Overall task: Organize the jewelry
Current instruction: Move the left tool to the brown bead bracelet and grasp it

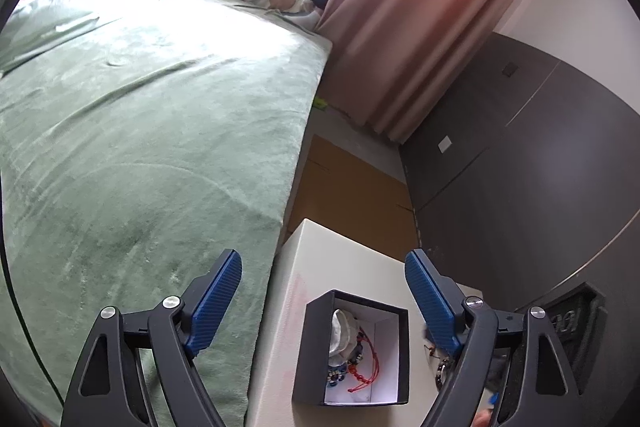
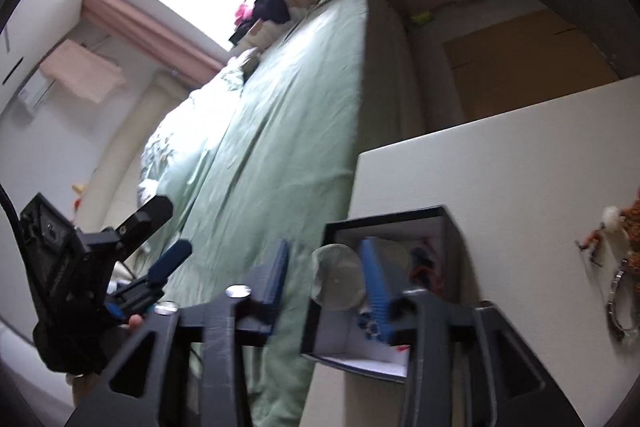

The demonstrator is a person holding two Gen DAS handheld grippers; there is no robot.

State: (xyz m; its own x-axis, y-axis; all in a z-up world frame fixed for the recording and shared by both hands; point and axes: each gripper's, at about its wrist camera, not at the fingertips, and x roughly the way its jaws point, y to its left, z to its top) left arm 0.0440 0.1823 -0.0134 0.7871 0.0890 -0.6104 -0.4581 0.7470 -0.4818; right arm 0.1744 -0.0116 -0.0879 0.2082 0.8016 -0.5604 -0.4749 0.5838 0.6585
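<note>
Jewelry box, partly filled; left gripper and right gripper both spread, empty; approach loose pieces squarely, pinch gently.

Both wrist cams near, share box.

Right wrist view motion-blurred; wristwatch cut by edge; box contents half hidden behind right gripper.

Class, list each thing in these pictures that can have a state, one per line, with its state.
Box: open, jewelry inside.
Red cord bracelet: in the box.
Left gripper: open, empty.
Right gripper: open, over the box edge.
Watch: lying on the white table, outside the box.
</note>
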